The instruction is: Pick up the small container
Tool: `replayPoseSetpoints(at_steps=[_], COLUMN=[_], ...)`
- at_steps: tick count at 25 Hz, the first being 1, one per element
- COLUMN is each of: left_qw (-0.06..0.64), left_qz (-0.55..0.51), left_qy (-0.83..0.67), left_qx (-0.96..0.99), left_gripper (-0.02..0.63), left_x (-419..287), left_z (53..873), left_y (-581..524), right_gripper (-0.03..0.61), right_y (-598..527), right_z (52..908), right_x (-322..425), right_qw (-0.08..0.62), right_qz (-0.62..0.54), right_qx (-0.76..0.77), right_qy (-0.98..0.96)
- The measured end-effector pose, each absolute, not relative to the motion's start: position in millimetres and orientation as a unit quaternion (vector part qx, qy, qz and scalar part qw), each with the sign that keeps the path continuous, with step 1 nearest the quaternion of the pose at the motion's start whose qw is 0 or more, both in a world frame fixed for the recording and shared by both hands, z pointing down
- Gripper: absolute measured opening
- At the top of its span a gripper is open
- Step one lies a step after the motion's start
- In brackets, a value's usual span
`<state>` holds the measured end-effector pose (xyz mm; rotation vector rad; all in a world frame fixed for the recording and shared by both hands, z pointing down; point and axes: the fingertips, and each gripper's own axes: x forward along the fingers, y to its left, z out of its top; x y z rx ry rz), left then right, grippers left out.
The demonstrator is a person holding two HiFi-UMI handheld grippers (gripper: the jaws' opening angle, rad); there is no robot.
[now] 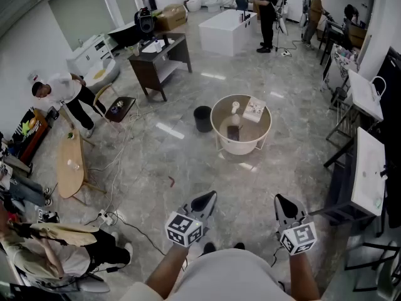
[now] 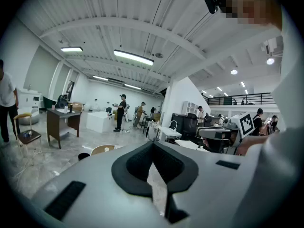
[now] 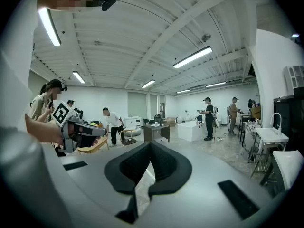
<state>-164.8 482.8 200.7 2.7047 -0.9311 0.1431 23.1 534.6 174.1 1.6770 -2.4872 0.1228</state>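
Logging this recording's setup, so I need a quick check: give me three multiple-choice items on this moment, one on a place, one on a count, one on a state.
1. Where does the black bin stand?
A) on the floor beside the round table
B) on top of that table
C) on the long wooden bench

2. How many things lie on the round table?
A) one
B) three
C) six

3. How do the left tool and the right tool stand?
A) both shut, nothing held
B) both wide open
C) each shut on a book

Answers:
1 A: the head view shows the bin on the floor at the table's left.
2 B: the small container, a booklet and a dark flat item lie there.
3 A: each tool's own view shows its jaws together with nothing between.
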Motion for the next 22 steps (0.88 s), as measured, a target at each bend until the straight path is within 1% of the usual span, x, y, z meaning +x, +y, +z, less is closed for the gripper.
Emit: replayPoseSetpoints(at_steps=[9, 15, 17, 18, 19, 22], left_qw=[0.139, 0.135, 0.136, 0.136, 0.136, 0.136], left_qz=[0.052, 0.055, 0.056, 0.056, 0.057, 0.056], left_qy=[-0.32, -0.323, -0.321, -0.321, -0.32, -0.321], left_qx=[0.936, 0.935, 0.935, 0.936, 0.936, 0.935], left_gripper=[0.014, 0.014, 0.019, 0.035, 0.046, 0.059], left_x=[-156, -154, -152, -151, -150, -148], left_z=[198, 200, 201, 201, 201, 201], left_y=[485, 489, 492, 494, 495, 498], right_gripper=[0.009, 0.011, 0.012, 0.012, 0.015, 0.054], right_y=[536, 542, 545, 547, 548, 552], right_z=[168, 169, 170, 171, 171, 174], right_x=[27, 30, 33, 34, 36, 40], right_qw=[0.07, 0.053, 0.051, 0.051, 0.051, 0.053], right_qz=[0.036, 0.041, 0.043, 0.044, 0.044, 0.047], right_qx=[0.555, 0.556, 0.558, 0.559, 0.56, 0.561], right_qy=[-0.828, -0.829, -0.827, -0.827, -0.826, -0.825])
